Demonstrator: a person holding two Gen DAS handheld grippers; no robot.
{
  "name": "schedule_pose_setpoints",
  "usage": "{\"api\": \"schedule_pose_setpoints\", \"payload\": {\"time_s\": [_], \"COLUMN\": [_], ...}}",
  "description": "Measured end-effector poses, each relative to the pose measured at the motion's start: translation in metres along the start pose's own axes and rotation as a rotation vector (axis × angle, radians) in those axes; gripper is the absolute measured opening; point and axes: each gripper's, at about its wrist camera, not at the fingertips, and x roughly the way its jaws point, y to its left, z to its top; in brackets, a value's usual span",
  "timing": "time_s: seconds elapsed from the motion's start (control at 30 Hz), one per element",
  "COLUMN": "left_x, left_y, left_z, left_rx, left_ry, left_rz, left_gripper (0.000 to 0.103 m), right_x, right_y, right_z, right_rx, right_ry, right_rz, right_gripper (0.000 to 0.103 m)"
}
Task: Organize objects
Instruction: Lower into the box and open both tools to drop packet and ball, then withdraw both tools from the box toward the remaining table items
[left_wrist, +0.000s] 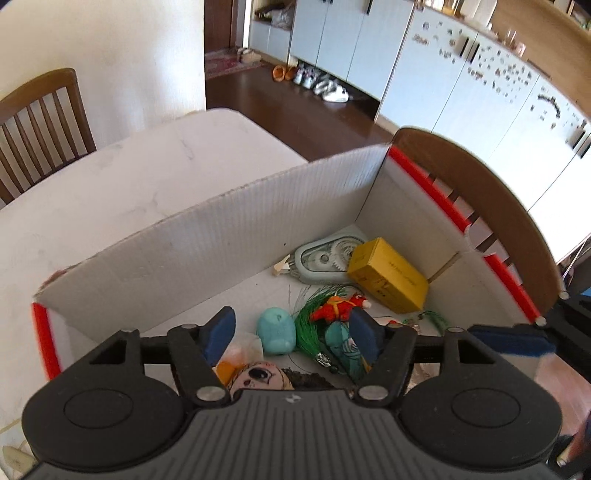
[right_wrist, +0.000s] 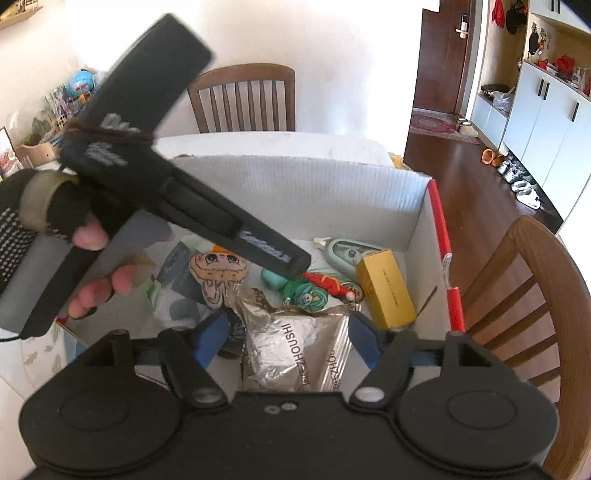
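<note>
While both hover over the box (left_wrist: 229, 229), each hand-held gripper (left_wrist: 291, 334) (right_wrist: 286, 338) gapes wide, holding nothing.

Left gripper (left_wrist: 293, 332) hangs open above white box (left_wrist: 221, 221) holding yellow carton (left_wrist: 388, 275), possibly toys.

Matt corrugated cardboard box (left_wrist: 229, 225); crinkled shiny foil packet (right_wrist: 295, 347).

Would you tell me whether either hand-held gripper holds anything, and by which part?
Neither: the left hand-held gripper and right hand-held gripper both stand open above the box.
</note>
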Motion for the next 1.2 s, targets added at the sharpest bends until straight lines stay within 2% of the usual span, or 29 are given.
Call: {"api": "schedule_pose_setpoints", "payload": {"time_s": [0.1, 0.37, 0.47, 0.53, 0.7, 0.83, 1.03, 1.13, 1.2], "left_x": [-0.013, -0.07, -0.095, -0.112, -0.145, -0.163, -0.186, -0.197, -0.202], "left_y": [0.0, 0.01, 0.018, 0.025, 0.044, 0.057, 0.076, 0.088, 0.098], "left_z": [0.0, -0.018, -0.03, -0.038, -0.06, -0.079, -0.108, -0.121, -0.13], "left_rx": [-0.012, -0.034, -0.047, -0.054, -0.091, -0.109, -0.111, -0.119, -0.126], "left_ry": [-0.033, -0.145, -0.19, -0.216, -0.264, -0.278, -0.312, -0.327, -0.334], "left_rz": [-0.019, -0.052, -0.057, -0.055, -0.033, -0.019, 0.027, 0.052, 0.058], "left_gripper": [0.068, 0.073, 0.08, 0.081, 0.083, 0.084, 0.092, 0.102, 0.102], "right_x": [0.003, -0.027, -0.036, -0.041, -0.052, -0.06, -0.063, -0.06, -0.057], "right_y": [-0.008, -0.003, 0.003, 0.008, 0.02, 0.035, 0.063, 0.08, 0.094], "right_z": [0.008, 0.015, 0.017, 0.018, 0.02, 0.023, 0.028, 0.032, 0.034], "right_rx": [0.011, 0.05, 0.061, 0.065, 0.118, 0.116, 0.105, 0.087, 0.071], "right_ry": [-0.016, -0.078, -0.099, -0.103, -0.102, -0.125, -0.14, -0.141, -0.139], "right_rz": [0.007, 0.039, 0.048, 0.055, 0.1, 0.088, 0.087, 0.096, 0.102], "right_gripper": [0.075, 0.081, 0.084, 0.086, 0.093, 0.096, 0.101, 0.101, 0.101]}}
